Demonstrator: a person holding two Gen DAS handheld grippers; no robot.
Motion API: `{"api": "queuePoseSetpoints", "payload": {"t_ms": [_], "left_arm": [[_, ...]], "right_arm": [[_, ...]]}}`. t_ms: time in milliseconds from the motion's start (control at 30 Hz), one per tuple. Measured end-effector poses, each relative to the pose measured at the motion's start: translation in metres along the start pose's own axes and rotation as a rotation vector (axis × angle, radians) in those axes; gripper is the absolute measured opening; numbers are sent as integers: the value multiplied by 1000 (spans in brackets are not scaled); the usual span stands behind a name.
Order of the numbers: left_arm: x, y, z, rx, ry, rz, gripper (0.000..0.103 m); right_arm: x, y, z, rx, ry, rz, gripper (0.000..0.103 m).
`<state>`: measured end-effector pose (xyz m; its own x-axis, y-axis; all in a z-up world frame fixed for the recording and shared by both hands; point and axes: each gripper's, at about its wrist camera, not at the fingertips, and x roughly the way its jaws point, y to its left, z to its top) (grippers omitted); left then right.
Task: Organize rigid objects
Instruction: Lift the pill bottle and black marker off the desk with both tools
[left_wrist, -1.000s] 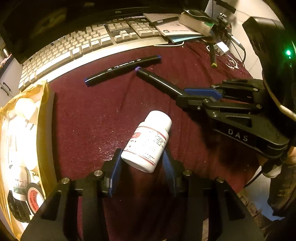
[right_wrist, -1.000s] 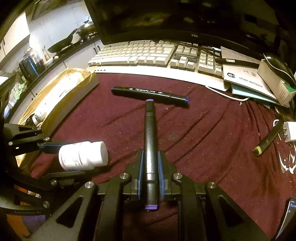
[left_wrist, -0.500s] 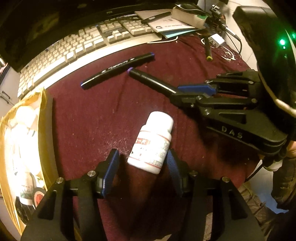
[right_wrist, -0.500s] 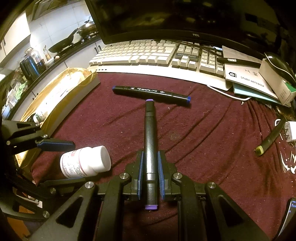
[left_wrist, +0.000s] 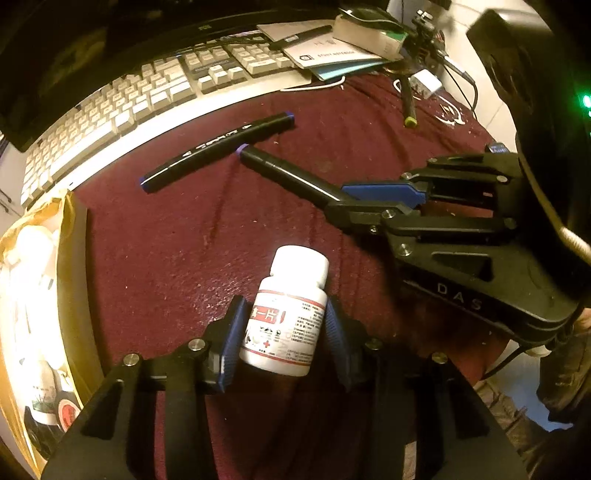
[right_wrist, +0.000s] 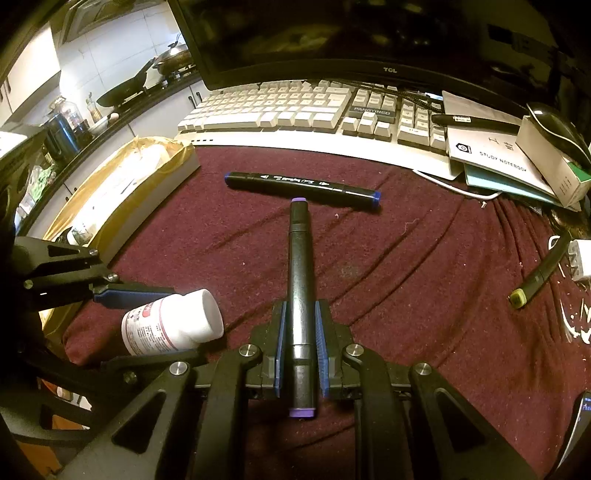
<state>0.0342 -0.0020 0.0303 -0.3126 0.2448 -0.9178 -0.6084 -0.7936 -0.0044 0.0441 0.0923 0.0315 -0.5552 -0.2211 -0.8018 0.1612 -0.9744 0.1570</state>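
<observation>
At the left edge of the table, a cardboard box lined with yellowish wrapping holds white bottles and, at its near end, a dark roll with a red-and-white face; further contents cannot be made out. On the maroon cloth beside the box, the left gripper has its blue-padded fingers closed against both sides of a white pill bottle, which lies tilted with its cap pointing away from the wrist. Right gripper: fingers clamped on a black marker with purple ends, held lengthwise along the fingers, its far tip just short of a second black marker with blue ends lying crosswise on the cloth. Behind this marker: a white keyboard and a TCL monitor. At right: a study notebook, a white carton with a black mouse on top, and a green-tipped marker near the cloth's edge.
</observation>
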Motion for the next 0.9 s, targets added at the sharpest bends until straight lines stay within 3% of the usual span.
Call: {"api": "queuePoseSetpoints", "payload": {"t_ms": [333,567,900], "left_arm": [[-11,7,-7,-53,-34,-43,39],[-24,23,-12,-148,-96,-83,38],[-15,14,-10,-104,-43,-75,38]], "right_arm": [[-7,6,2,-5,-20,6,13],[-7,9,3,-9,-21,12,13],[-8,10,2,-7,-23,18,13]]}}
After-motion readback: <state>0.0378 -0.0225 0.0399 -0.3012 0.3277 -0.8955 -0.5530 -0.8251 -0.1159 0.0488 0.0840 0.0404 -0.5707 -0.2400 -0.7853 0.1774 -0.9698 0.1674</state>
